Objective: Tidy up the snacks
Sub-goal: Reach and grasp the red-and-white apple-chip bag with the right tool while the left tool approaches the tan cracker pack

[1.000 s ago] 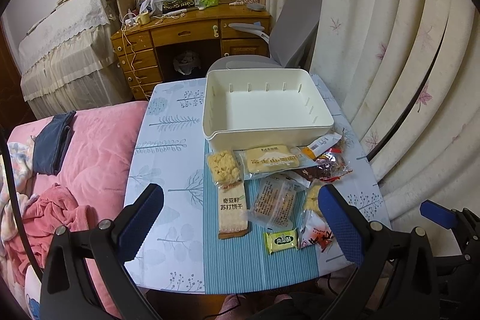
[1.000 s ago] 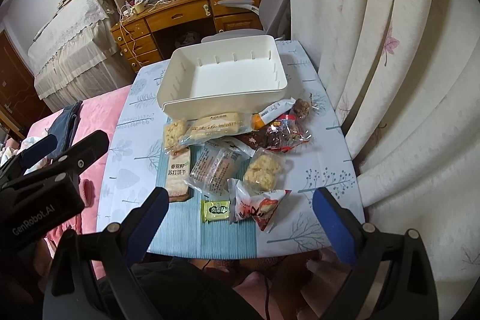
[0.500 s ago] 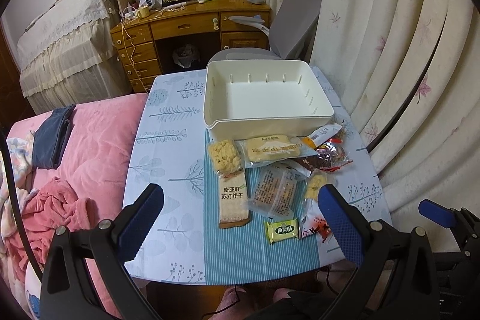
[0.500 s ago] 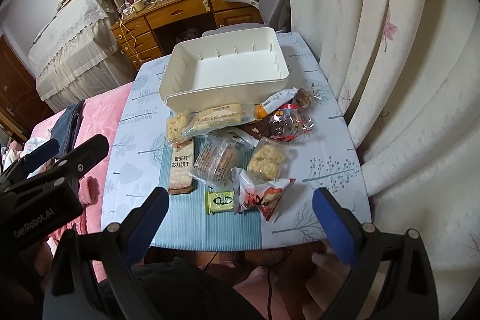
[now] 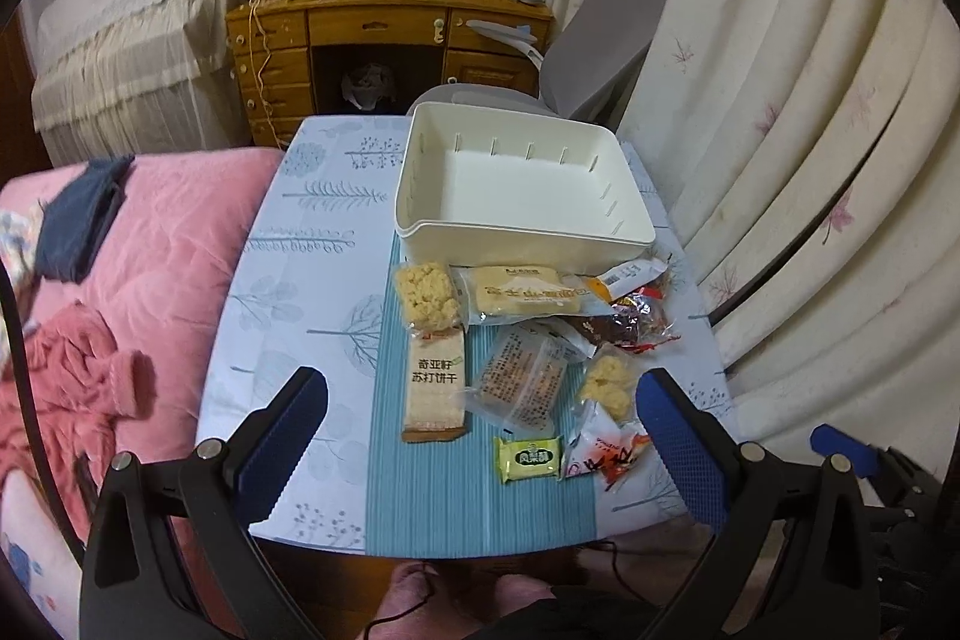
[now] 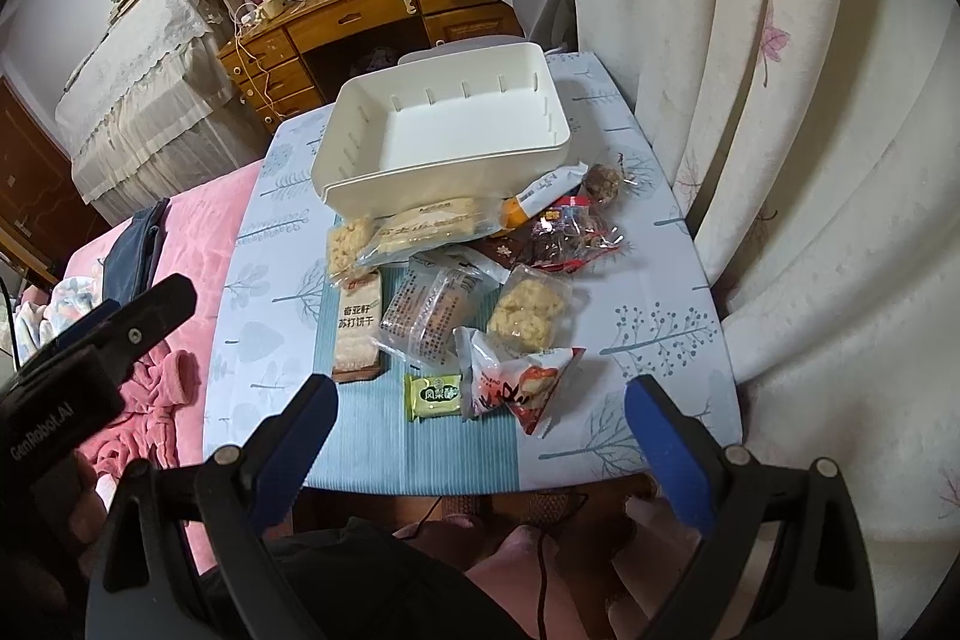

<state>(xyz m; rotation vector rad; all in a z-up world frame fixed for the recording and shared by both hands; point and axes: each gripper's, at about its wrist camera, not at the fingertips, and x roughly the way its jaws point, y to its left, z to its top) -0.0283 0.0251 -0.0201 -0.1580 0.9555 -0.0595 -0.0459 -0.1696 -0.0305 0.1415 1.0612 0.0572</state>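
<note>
Table [image 5: 312,244], largest item: sits closer and fuller in both wrist views than a second ago, so both tools have come forward and down toward it. No snack has moved between frames.

Bin [image 5: 522,226] at the table's far end, empty, same spot as before. Nothing sorted yet; task reads as at its very start.

Snacks lie loose between the bin and the near edge, mostly on the blue striped mat [image 5: 480,490]: cracker pack [image 5: 435,382] at left, bread pack [image 5: 522,292] just in front of the bin, clear cake pack [image 5: 522,385] in the middle, red-white bag [image 6: 522,382] and small green packet [image 6: 433,395] nearest.

Left gripper [image 5: 480,436]: jaws spread wide, holding nothing, over the near edge.

Right gripper [image 6: 480,442]: likewise wide apart, empty, nearest the green packet and red-white bag, the likely first picks.
</note>
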